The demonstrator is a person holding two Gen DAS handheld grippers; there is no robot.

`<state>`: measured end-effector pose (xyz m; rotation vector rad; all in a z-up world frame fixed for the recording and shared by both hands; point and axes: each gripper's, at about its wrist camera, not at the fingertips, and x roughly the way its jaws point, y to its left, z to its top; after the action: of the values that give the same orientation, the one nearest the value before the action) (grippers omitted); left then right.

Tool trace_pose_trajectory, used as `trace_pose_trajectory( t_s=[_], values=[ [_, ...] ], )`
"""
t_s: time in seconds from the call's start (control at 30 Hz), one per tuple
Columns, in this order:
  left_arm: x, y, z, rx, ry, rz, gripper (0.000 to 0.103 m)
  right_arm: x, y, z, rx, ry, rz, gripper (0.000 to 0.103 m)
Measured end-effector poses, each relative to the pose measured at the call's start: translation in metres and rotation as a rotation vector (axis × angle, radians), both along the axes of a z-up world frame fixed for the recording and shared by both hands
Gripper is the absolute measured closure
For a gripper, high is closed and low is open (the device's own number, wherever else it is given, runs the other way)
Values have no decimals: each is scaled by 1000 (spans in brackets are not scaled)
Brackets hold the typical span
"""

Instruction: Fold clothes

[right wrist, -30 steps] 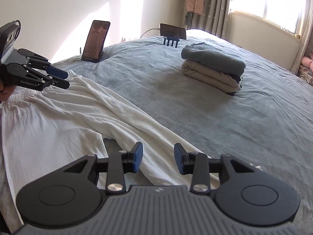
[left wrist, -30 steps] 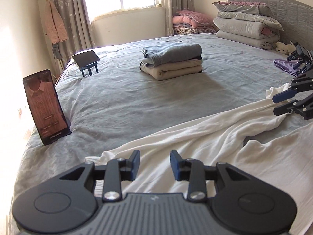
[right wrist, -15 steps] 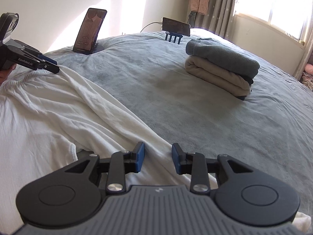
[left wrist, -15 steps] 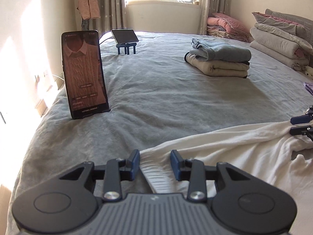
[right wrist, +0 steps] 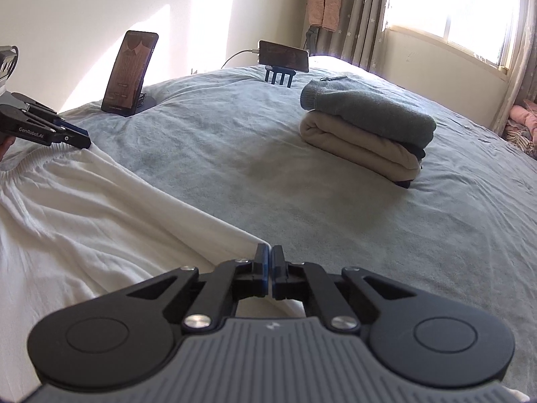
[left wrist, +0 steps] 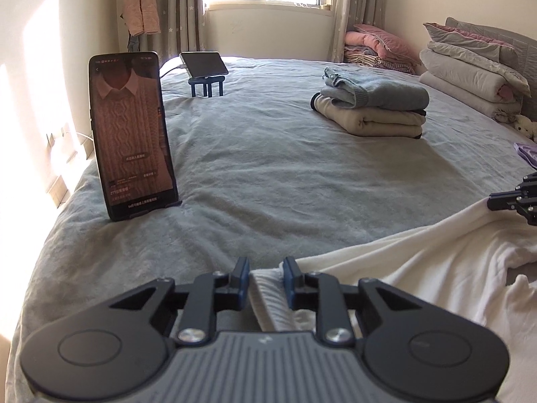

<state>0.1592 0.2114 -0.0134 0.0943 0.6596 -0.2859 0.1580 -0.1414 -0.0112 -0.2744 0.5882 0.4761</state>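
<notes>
White garment [right wrist: 84, 221]: spread loose and rumpled on the near part of the bed [left wrist: 268, 174], ribbed elastic edge toward the left tool.
Left tool [left wrist: 266, 272]: jaws closing, ribbed edge of the white garment between the pads; a gap shows beside the left pad, so no firm pinch visible yet.
Right tool [right wrist: 269, 266]: jaws fully together, at the garment's far edge; white cloth runs under the tips, but whether any is caught between the pads I cannot tell.
Folded stack [left wrist: 372, 109]: grey-blue piece atop a beige one, well apart, mid-bed.
Upright phone [left wrist: 132, 134]: on a stand near the bed's left edge, screen showing a knitted sweater.
Second phone [left wrist: 204, 64]: on a blue stand, farther back, cable attached.
Bedding pile [left wrist: 470, 70]: against the headboard.
Path: bare blanket between the white garment and the folded stack.
</notes>
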Motion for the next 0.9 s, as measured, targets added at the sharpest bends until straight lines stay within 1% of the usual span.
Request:
trace_pose_trajectory(
  t_s=[0.03, 0.1, 0.17, 0.3, 0.4, 0.53, 0.63, 0.7, 0.73, 0.8, 0.83, 0.9],
  values=[
    [-2, 0, 2, -1, -20, 2, 97, 3, 1, 1, -3, -5, -8, 103],
    [-4, 2, 5, -7, -61, 19, 97, 6, 2, 3, -4, -14, -18, 103],
    [-4, 6, 7, -19, -80, 50, 97, 14, 5, 2, -2, -11, -26, 103],
    [3, 10, 0, -11, -35, 75, 95, 29, 11, -1, -5, 1, -41, 103],
    [7, 15, -2, -36, -7, 95, 86, 43, 15, -12, -27, 38, -61, 103],
    [6, 29, 3, -126, 22, 120, 72, 51, 14, -19, -13, 64, -70, 103],
    [10, 39, 4, -212, 72, 116, 70, 53, 6, -15, 46, 103, -83, 99],
    [15, 45, 1, -283, 109, 124, 69, 54, 0, -11, 91, 131, -90, 90],
    [17, 48, 0, -311, 125, 128, 69, 53, -3, -10, 107, 139, -94, 90],
    [21, 48, -3, -334, 143, 124, 71, 51, -9, -8, 128, 158, -93, 90],
    [22, 46, -4, -332, 151, 118, 72, 51, -11, -8, 130, 162, -95, 89],
    [21, 40, -6, -309, 156, 95, 88, 49, -14, -9, 133, 171, -98, 84]
  ],
)
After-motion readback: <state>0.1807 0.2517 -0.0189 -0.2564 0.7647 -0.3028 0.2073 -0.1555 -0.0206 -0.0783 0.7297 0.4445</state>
